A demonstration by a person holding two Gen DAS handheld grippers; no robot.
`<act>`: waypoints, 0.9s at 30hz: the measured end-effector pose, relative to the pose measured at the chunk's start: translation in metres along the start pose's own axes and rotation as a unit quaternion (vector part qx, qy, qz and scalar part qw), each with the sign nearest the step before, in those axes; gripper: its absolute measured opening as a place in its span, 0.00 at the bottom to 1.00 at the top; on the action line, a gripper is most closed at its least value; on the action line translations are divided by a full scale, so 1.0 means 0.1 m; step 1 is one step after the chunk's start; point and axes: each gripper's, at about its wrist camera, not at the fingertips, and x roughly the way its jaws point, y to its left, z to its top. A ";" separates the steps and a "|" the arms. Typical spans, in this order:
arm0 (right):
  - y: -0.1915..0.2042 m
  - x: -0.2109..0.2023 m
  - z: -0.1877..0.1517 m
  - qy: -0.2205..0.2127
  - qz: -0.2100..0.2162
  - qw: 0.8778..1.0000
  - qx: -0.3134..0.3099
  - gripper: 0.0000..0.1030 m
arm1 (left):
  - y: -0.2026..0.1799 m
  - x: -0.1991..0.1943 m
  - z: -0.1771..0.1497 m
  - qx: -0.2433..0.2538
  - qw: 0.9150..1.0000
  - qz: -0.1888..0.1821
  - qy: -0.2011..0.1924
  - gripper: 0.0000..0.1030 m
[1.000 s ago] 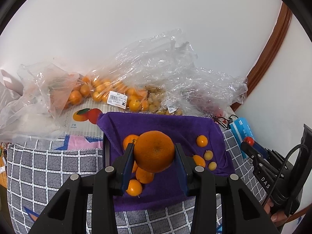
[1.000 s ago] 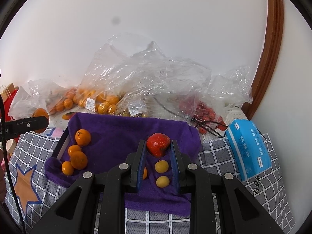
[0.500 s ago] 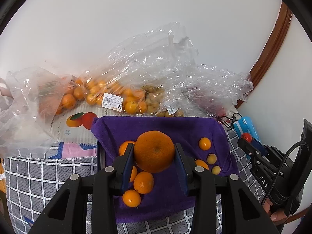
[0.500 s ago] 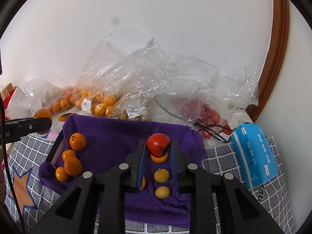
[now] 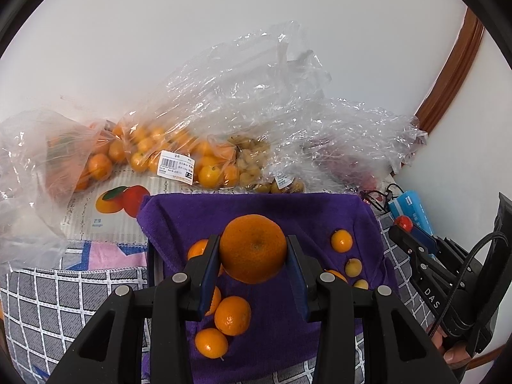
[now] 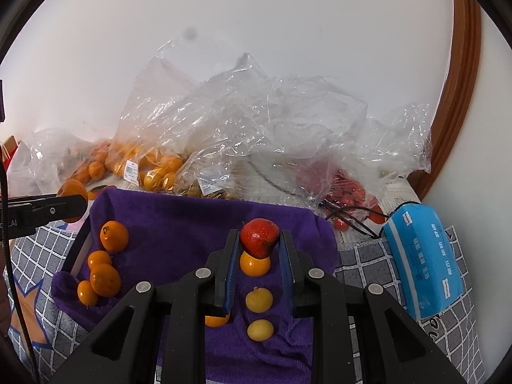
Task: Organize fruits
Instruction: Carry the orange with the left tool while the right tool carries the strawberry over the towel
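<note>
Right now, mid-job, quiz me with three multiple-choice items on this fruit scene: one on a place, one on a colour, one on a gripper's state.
1. Where does the blue packet lie?
A. Right of the purple cloth, on the checked fabric
B. Inside a plastic bag
C. On the purple cloth

2. What colour is the fruit in the right gripper?
A. Green
B. Red
C. Purple

3. What state is the left gripper in?
A. Open and empty
B. Shut on a plastic bag
C. Shut on the large orange

Answers:
1 A, the packet rests on the grid fabric beside the cloth.
2 B, a red fruit sits between its fingers.
3 C, both pads press the orange's sides.
</note>
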 end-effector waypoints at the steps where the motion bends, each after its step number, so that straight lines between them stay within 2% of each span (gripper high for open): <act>1: 0.01 0.02 0.00 0.001 0.000 1.000 -0.001 0.23 | 0.00 0.02 0.01 -0.001 1.000 -0.001 0.001 0.37; 27: 0.19 0.44 -0.11 0.045 0.025 0.999 -0.016 0.23 | 0.05 0.41 0.09 -0.003 0.999 0.000 0.033 0.37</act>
